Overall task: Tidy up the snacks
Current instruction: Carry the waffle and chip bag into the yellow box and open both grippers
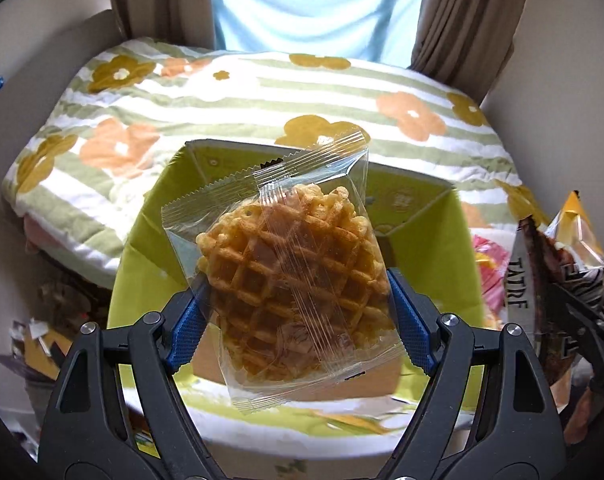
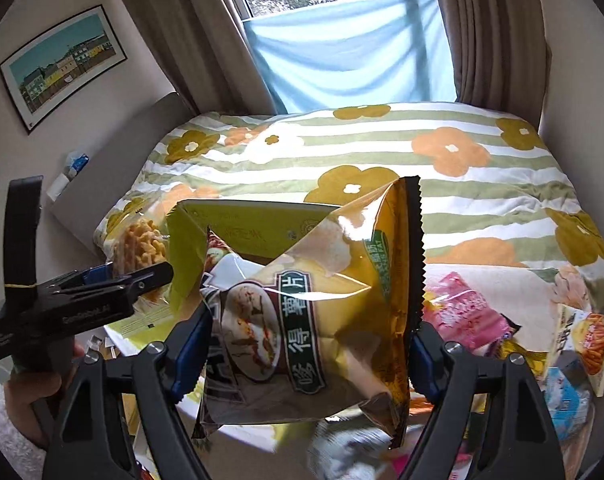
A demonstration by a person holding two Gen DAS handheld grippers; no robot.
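My left gripper (image 1: pixel 298 304) is shut on a clear-wrapped waffle pack (image 1: pixel 286 264) and holds it above an open lime-green box (image 1: pixel 150 216) with a cardboard floor. My right gripper (image 2: pixel 306 344) is shut on a yellow-brown chip bag (image 2: pixel 318 300) and holds it in the air to the right of the same green box (image 2: pixel 238 224). In the right wrist view the left gripper (image 2: pixel 142 276) shows at the left with the waffle pack (image 2: pixel 142 240). In the left wrist view the chip bag (image 1: pixel 550 272) shows at the right edge.
A bed with a green-striped flowered quilt (image 2: pixel 382 152) lies behind the box. Several loose snack packs, one pink (image 2: pixel 466 308) and one orange-yellow (image 2: pixel 586 344), lie at the right. A window with a blue cloth (image 2: pixel 350 48), curtains and a framed picture (image 2: pixel 62 64) are beyond.
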